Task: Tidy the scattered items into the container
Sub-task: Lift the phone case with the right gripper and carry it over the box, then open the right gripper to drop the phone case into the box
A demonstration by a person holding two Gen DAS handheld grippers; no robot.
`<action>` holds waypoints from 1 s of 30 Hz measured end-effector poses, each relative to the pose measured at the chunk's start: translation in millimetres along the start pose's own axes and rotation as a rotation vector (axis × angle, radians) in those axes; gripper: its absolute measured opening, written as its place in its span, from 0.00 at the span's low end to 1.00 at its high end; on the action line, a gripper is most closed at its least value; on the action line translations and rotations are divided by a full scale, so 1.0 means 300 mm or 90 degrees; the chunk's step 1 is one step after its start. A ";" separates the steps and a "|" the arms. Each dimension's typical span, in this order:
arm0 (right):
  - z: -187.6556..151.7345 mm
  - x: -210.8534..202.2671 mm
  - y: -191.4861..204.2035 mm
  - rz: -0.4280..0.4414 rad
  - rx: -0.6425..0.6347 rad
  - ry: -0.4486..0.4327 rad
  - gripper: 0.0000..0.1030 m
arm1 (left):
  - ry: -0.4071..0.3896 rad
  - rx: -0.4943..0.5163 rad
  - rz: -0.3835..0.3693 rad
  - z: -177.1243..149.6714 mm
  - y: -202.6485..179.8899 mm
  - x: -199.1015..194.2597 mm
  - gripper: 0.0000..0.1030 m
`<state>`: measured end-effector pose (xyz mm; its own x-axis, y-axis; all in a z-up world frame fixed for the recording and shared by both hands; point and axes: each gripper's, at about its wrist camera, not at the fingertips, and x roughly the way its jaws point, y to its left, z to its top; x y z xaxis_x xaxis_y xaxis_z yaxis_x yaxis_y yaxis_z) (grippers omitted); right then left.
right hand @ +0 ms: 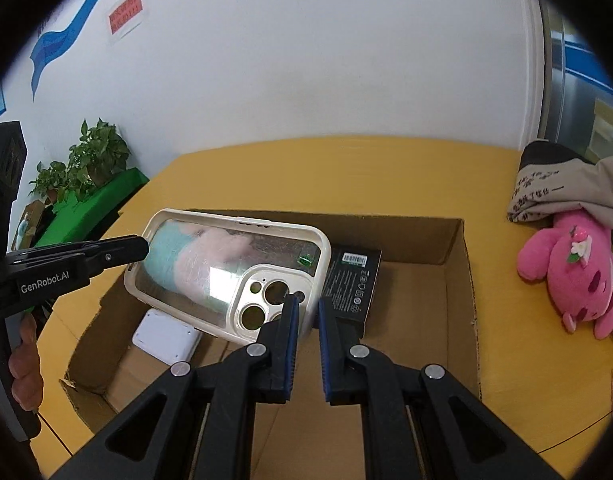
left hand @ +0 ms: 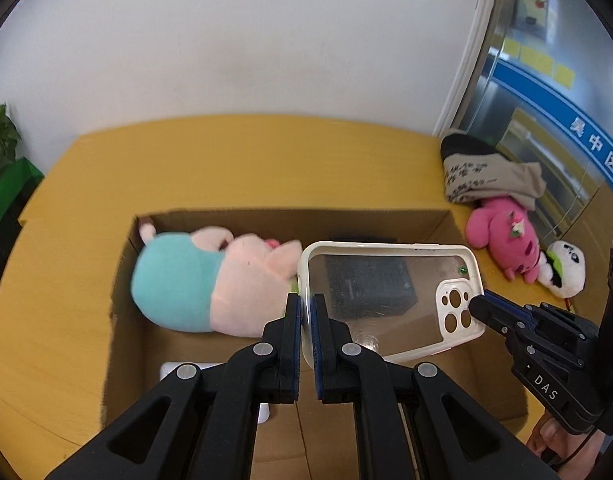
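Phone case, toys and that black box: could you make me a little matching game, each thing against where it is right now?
Things:
1. phone case
2. pig toy
3. pink toy
4. black box

Places:
A. lying on the yellow table, outside the carton
B. held above the carton by both hand-held grippers
C. flat on the carton floor, label up
D. lying in the carton, teal end leftward

Pairs: 1-B, 2-D, 3-A, 4-C

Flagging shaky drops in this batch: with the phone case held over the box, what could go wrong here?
1. Both tongs, left and right, pinch only opposite edges of the phone case; uneven release could swing it.
2. Falling, it may strike the black package or the plush pig in the cardboard box.
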<state>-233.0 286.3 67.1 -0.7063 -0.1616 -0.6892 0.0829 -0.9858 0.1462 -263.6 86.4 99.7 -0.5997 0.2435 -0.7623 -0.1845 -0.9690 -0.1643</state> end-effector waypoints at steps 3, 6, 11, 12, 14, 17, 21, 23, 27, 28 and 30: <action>-0.012 0.080 -0.015 -0.005 -0.001 0.039 0.09 | 0.041 -0.006 0.003 -0.020 0.012 0.106 0.04; -0.017 0.138 -0.028 -0.006 0.002 0.073 0.09 | 0.080 -0.012 0.003 -0.041 0.022 0.189 0.04; -0.042 0.210 -0.046 -0.011 0.000 0.139 0.09 | 0.120 -0.016 0.003 -0.079 0.021 0.261 0.03; -0.055 0.223 -0.049 -0.011 0.001 0.151 0.09 | 0.126 -0.015 0.005 -0.086 0.016 0.265 0.03; -0.078 0.234 -0.050 -0.007 0.002 0.166 0.09 | 0.135 -0.002 0.018 -0.099 0.005 0.263 0.03; -0.110 0.231 -0.049 -0.001 -0.001 0.182 0.09 | 0.148 0.007 0.028 -0.129 0.007 0.262 0.03; -0.140 0.243 -0.057 0.006 0.004 0.205 0.09 | 0.176 -0.008 0.028 -0.162 0.023 0.298 0.03; -0.141 0.248 -0.056 0.007 0.004 0.218 0.09 | 0.191 -0.012 0.030 -0.171 0.025 0.313 0.03; -0.134 0.281 -0.051 0.001 -0.002 0.253 0.11 | 0.203 -0.014 0.033 -0.173 0.030 0.322 0.03; -0.135 0.288 -0.051 0.004 -0.002 0.259 0.11 | 0.207 -0.013 0.038 -0.173 0.030 0.324 0.03; -0.143 0.296 -0.050 0.007 -0.003 0.271 0.11 | 0.215 -0.015 0.039 -0.181 0.034 0.327 0.03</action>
<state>-266.9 284.9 -26.8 -0.3520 -0.1763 -0.9193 0.0930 -0.9838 0.1531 -282.1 98.1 -10.8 -0.3161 0.1608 -0.9350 -0.1361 -0.9830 -0.1231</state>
